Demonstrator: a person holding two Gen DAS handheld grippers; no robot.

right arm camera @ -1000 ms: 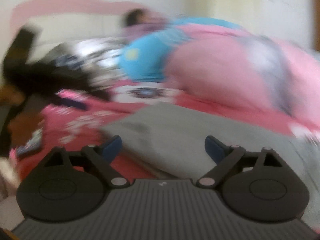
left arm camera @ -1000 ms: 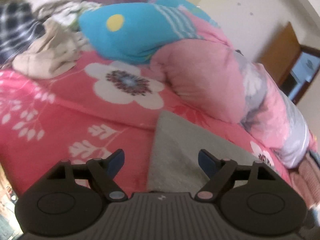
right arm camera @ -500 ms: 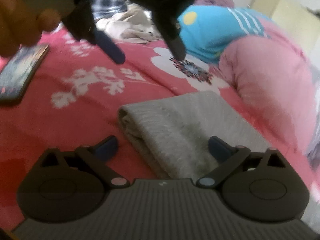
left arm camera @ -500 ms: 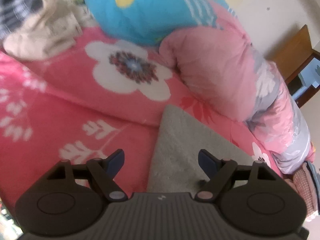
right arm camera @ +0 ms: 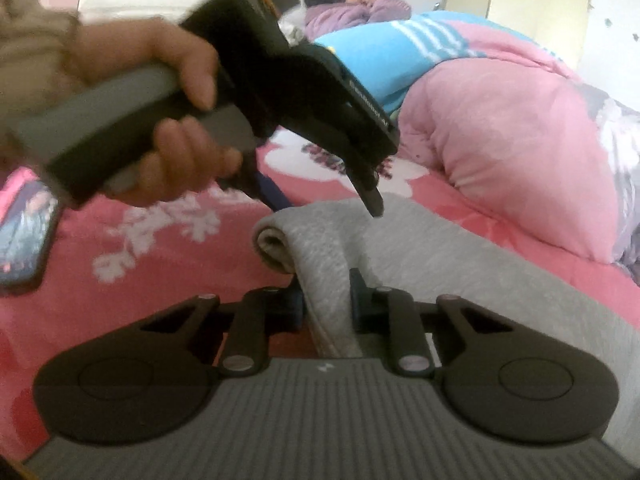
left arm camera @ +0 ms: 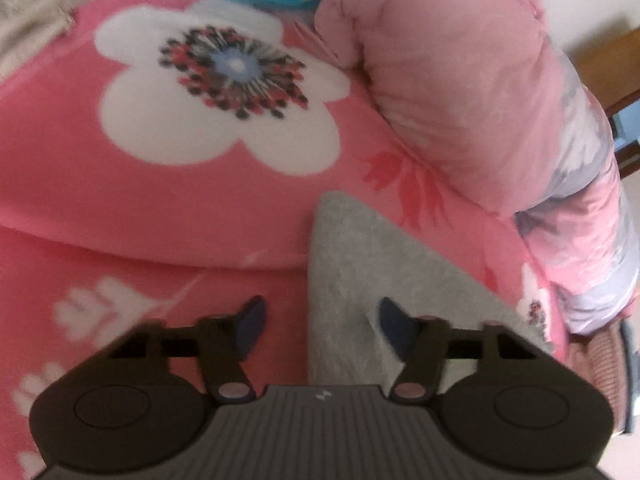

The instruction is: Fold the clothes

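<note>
A folded grey garment (left arm camera: 360,264) lies on the pink flowered bedspread (left arm camera: 140,208). My left gripper (left arm camera: 320,320) is open, its jaws straddling the garment's left edge, one finger on the cloth, one over the bedspread. In the right wrist view the grey garment (right arm camera: 420,248) shows a rolled fold at its near left corner. My right gripper (right arm camera: 324,300) is shut on the garment's near edge. The left gripper (right arm camera: 328,196), held by a hand, hovers just above the garment's far corner there.
A pink quilt (left arm camera: 460,80) is bunched to the right of the garment. A blue striped blanket (right arm camera: 400,52) lies behind, with a person (right arm camera: 352,4) lying beyond it. A phone (right arm camera: 24,232) lies on the bedspread at left. Beige clothes (left arm camera: 32,12) are at far left.
My right gripper has closed on the garment's near edge. My left gripper has come down closer to the garment's left edge and stays open.
</note>
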